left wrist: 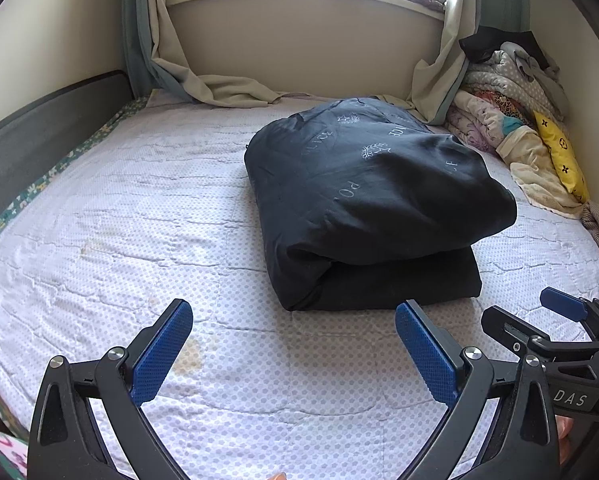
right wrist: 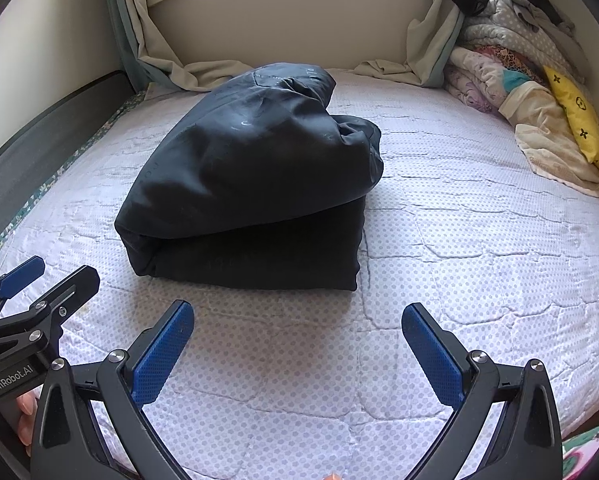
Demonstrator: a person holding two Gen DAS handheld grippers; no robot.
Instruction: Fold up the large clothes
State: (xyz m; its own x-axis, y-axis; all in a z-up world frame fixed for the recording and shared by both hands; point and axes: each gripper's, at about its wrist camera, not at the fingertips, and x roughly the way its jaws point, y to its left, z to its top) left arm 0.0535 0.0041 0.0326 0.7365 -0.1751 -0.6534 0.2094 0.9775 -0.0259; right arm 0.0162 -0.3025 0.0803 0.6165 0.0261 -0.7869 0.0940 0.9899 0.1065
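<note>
A large black garment (left wrist: 375,204) with pale printed letters lies folded into a thick bundle on the bed (left wrist: 139,208), its top layer puffed up over the lower one. It also shows in the right wrist view (right wrist: 251,184). My left gripper (left wrist: 293,312) is open and empty, a short way in front of the bundle's near edge. My right gripper (right wrist: 297,316) is open and empty, also just short of the bundle. The right gripper shows at the lower right of the left wrist view (left wrist: 539,312); the left gripper shows at the lower left of the right wrist view (right wrist: 47,276).
A pile of blankets and clothes (left wrist: 511,120) with a yellow pillow (left wrist: 559,156) lies along the right wall. Curtains (left wrist: 219,88) drape onto the far end of the bed below a window sill. A dark headboard (left wrist: 39,132) runs along the left.
</note>
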